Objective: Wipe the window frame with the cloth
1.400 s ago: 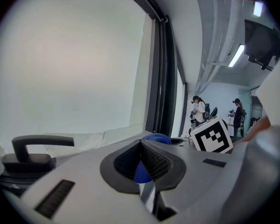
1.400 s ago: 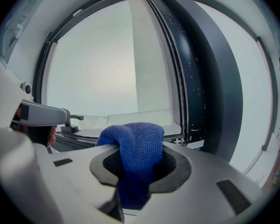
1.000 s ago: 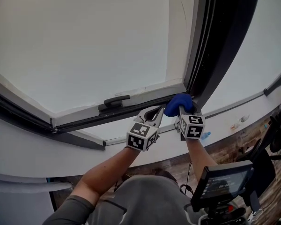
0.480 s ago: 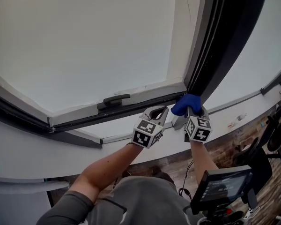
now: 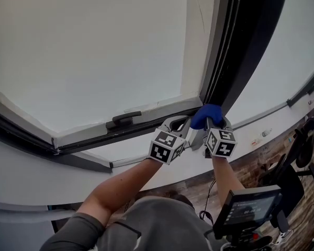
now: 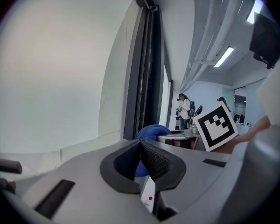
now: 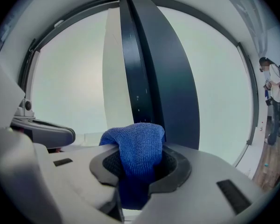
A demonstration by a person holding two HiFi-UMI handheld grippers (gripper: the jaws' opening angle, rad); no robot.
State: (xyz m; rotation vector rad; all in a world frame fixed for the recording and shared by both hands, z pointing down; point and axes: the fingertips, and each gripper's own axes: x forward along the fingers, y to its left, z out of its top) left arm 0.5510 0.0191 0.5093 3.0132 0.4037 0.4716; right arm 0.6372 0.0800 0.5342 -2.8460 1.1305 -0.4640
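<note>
Cloth (image 7: 139, 146): blue, knitted, bunched.

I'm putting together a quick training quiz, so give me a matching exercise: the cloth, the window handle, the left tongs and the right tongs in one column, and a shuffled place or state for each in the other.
Things:
1. cloth
2. window handle
3. left tongs
4. right tongs

Places or states:
A. shut, nothing between them
B. blue, at the corner of the window frame
C. clamped on the cloth
D. dark, to the left of both tongs

Pairs: 1-B, 2-D, 3-A, 4-C
</note>
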